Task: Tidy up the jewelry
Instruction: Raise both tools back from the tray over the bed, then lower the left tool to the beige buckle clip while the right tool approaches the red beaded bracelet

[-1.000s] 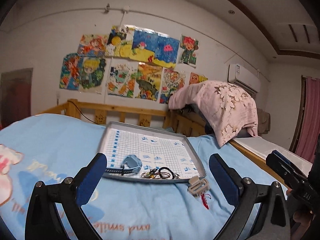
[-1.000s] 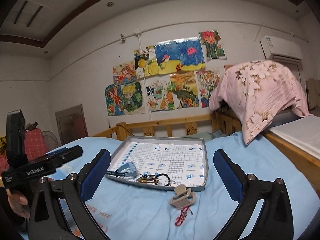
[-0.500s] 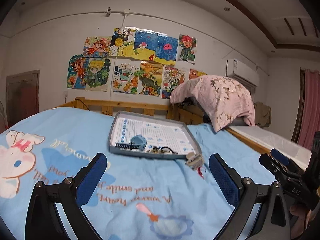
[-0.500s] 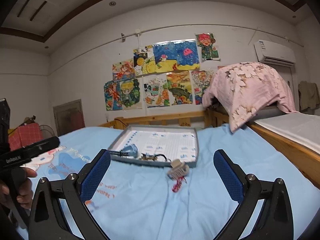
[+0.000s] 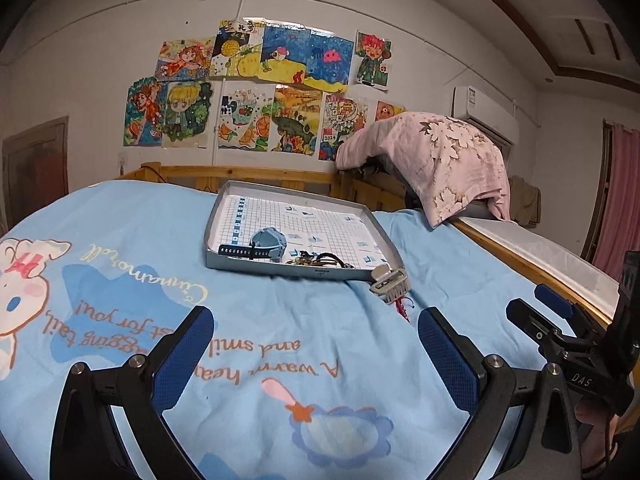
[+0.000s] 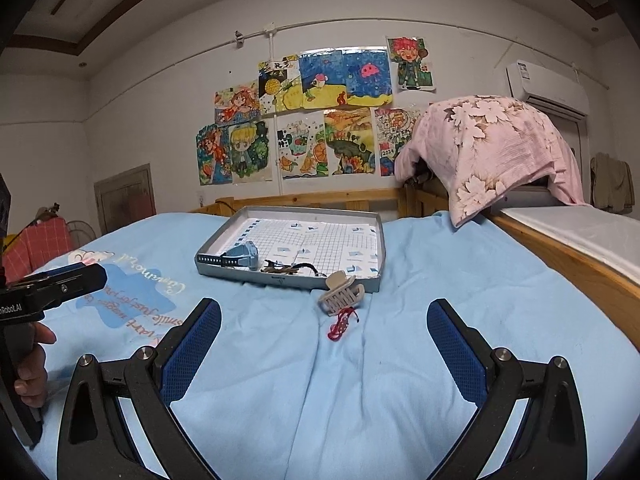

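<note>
Two loose pieces lie outside the tray, dead ahead of the right gripper (image 6: 324,344).

Both grippers hover spread wide and empty over the blue bedsheet (image 6: 440,280). The beige plastic claw hair clip (image 6: 341,294) touches the near rim of the shallow grey grid-lined tray (image 6: 376,240), with the red knotted cord (image 6: 340,322) just in front. From the left gripper (image 5: 316,344) they sit right of centre, so the right hand looks better placed.

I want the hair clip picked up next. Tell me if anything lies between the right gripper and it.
Nothing visible does. Only bare blue bedsheet lies between the open right gripper and the beige hair clip. A red string lies right in front of the clip, apparently touching it, and might get caught in the grasp.
</note>
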The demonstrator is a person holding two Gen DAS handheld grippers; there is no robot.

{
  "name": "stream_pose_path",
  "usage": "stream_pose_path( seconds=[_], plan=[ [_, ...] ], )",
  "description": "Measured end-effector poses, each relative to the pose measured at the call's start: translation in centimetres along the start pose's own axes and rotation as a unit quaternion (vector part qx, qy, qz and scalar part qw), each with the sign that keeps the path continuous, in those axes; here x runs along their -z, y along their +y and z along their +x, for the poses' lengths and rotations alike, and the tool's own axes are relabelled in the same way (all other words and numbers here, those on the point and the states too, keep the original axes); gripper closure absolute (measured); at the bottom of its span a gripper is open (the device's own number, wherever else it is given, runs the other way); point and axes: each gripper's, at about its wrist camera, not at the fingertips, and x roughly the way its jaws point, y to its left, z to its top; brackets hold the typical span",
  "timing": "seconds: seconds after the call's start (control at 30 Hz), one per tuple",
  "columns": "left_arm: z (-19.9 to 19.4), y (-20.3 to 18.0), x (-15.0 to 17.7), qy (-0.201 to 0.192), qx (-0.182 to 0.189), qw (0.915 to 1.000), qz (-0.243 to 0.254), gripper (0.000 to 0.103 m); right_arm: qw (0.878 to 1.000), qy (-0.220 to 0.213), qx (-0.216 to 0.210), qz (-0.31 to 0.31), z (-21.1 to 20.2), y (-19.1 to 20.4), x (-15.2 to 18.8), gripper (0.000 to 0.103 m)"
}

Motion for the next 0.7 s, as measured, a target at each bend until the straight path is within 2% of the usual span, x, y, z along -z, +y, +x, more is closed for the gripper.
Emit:
stream_pose_path(
  seconds=[0.27, 0.5, 0.7],
  plan=[
    [2.5, 0.0, -2.2, -0.008, 0.002, 0.9999, -0.007, 0.000, 1.000, -0.015, 0.002, -0.020, 2.0, 0.4, -2.5, 0.002],
    [6.6, -0.4, -4.4, -0.007, -0.007, 0.9996, 0.028, 0.000, 0.999, -0.032, 0.028, -0.033, 4.3, -0.8, -6.5, 0.002],
    [11.9, -0.8, -5.1, 0.020, 0.052, 0.9976, 0.040, 0.000, 0.998, -0.024, 0.039, -0.030, 7.7, -2.4, -9.4, 0.002]
  ],
)
